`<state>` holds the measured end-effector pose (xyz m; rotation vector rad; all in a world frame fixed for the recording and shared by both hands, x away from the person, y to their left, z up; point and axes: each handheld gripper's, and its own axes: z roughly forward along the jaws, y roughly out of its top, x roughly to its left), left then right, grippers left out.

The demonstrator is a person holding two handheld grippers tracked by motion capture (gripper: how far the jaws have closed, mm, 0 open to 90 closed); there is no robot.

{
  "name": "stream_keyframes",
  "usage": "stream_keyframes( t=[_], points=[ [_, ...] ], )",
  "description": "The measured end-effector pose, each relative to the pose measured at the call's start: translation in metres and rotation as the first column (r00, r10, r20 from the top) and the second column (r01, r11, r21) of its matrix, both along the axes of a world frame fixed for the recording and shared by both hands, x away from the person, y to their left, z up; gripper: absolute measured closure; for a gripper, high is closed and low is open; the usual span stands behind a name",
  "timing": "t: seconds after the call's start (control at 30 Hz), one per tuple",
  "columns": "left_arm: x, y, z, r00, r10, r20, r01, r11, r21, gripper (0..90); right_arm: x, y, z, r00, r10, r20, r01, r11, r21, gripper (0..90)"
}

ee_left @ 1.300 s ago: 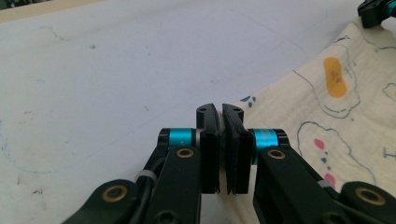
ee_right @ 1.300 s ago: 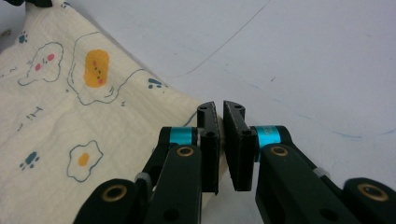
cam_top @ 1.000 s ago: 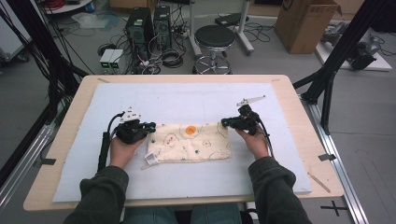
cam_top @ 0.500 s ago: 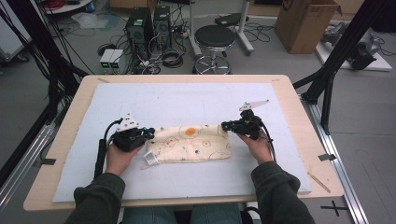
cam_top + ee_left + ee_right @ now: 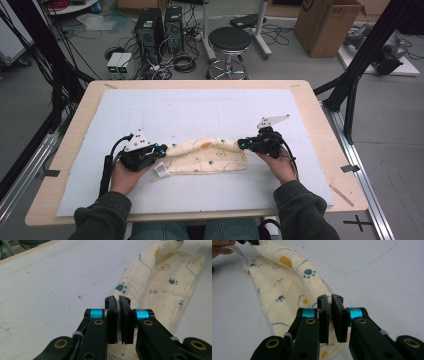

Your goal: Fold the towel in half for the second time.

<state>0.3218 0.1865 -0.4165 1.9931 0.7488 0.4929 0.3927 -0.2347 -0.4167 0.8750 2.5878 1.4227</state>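
White, faintly scuffed matting (image 5: 200, 110) covers the wooden table (image 5: 320, 107) in front of me, with a round black stool (image 5: 229, 40) and tangled cables on the grey floor beyond. Across the near part of the mat lies a cream cloth (image 5: 207, 156), soft and crinkled, printed with blue paw marks, orange-yolked eggs and thin looping lines. Its far edge is lifted and rolled into a plump ridge, while the lower layer lies flat. A white ribbed care label (image 5: 161, 170) sticks out at its left end. My left claw (image 5: 161, 150) pinches the left end of that ridge, the flat black pads clamped together on the fabric (image 5: 155, 282). My right claw (image 5: 241, 144) clamps the right end the same way, the cloth (image 5: 287, 287) bunching between its pads.
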Motion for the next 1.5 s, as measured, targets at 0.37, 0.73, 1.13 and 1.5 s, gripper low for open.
stream_keyframes(
  t=[0.37,0.73,1.13,1.5],
  points=[
    [-0.016,0.000,-0.010,0.9998,-0.018,-0.008,0.019,0.9981,0.059,85.0,-0.019,-0.004,-0.006,0.9993,0.038,-0.002,-0.038,0.999,-0.023,84.5],
    [-0.025,0.002,-0.017,0.9986,-0.047,-0.023,0.049,0.9948,0.090,84.6,-0.037,-0.004,-0.013,0.9973,0.074,-0.008,-0.074,0.996,-0.048,83.9],
    [-0.032,0.007,-0.017,0.9941,-0.088,-0.064,0.092,0.9933,0.069,72.8,-0.047,-0.007,-0.020,0.9939,0.101,-0.045,-0.102,0.994,-0.026,73.6],
    [-0.039,0.026,0.000,0.9912,-0.111,-0.072,0.110,0.9937,-0.023,51.5,-0.052,-0.013,-0.005,0.9952,0.090,-0.039,-0.088,0.995,0.042,50.1]
  ],
)
